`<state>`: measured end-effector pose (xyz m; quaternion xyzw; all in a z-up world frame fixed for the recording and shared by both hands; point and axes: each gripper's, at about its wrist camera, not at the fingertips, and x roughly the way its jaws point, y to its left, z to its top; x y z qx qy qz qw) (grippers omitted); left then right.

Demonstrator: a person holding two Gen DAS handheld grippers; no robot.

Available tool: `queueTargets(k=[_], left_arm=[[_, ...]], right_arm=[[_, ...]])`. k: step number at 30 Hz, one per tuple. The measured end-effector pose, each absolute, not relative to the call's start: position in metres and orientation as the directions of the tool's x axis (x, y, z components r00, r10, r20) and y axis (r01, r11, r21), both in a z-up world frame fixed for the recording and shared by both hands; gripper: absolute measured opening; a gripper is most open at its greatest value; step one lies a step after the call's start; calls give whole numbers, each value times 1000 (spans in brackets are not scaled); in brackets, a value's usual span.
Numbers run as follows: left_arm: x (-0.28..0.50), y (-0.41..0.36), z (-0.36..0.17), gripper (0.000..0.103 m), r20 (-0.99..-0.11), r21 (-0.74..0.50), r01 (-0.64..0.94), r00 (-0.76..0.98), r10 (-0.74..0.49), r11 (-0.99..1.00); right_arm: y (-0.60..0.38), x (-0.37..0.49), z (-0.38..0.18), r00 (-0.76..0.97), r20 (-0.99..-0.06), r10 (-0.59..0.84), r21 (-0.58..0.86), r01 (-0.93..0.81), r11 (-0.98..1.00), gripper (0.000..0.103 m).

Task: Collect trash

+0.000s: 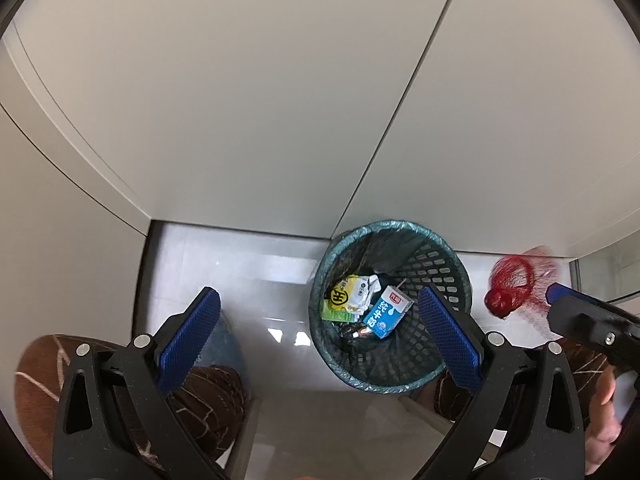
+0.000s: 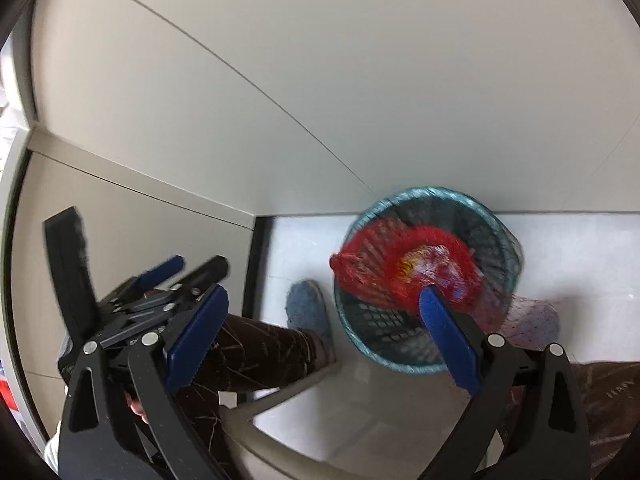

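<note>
Red mesh netting, a crumpled produce-bag kind of trash, is blurring in the air right over the mouth of the waste basket, seen in the right wrist view just beyond the tip of one blue finger. Whether that finger is touching the netting or the netting is already falling free cannot be told through the blur. The right gripper is standing with its fingers spread wide apart, clamping nothing. In the left wrist view the same netting is showing at the basket's right, off the rim, with the right gripper's tip beside it. The basket, lined with a teal bag, is sitting on the pale floor against the white wall panels, and is already holding a blue-and-white carton and a yellow wrapper. The left gripper is hovering above with its fingers wide apart and empty. The person's patterned brown trouser legs and a blue slipper are standing close by.

Judging from this, the drop is the step in hand. Doing it well likely means keeping the right gripper centred over the opening until the light, snag-prone netting is falling clear, since loose strands could catch on a finger or drape over the rim.
</note>
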<state>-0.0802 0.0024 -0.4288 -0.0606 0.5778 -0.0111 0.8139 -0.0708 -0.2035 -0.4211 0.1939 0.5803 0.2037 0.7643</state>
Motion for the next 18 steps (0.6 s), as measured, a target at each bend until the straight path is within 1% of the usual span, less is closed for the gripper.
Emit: queueTargets(k=[1,3,4,5,10,12,15,18], left_arm=[[-80,3,-433,97,-940,-110,-43,330,-90,993],[-78,5,-442,97,-944,-102,-43,319,-83,994],[-76,6,-447,97,-948,-102,-49,307,-82,994],[-74,7,-450,97,-950,-112,-59,299,-89,992],[-67,9,-460,97,-952,-120,-63,290,-97,991],[-67,8,-465,97,-955,-127,-64,277,-105,990],[-68,6,-461,97,-954,-131,-56,278,-110,990],[-74,4,-439,97,-941,-139,-33,317,-122,990]], right_arm=[[-201,-74,-422,265,-813,518,512,-97,853,93],[-195,-79,-419,329,-839,434,413,-135,901,93],[-190,-80,-420,337,-852,401,366,-163,916,93],[-188,-80,-422,328,-859,393,353,-176,919,93],[-193,-68,-447,250,-843,477,460,-125,879,93],[-200,-64,-450,248,-830,499,490,-102,866,93],[-207,-65,-447,257,-829,498,493,-86,866,93],[-205,-70,-426,289,-835,468,461,-96,882,93]])
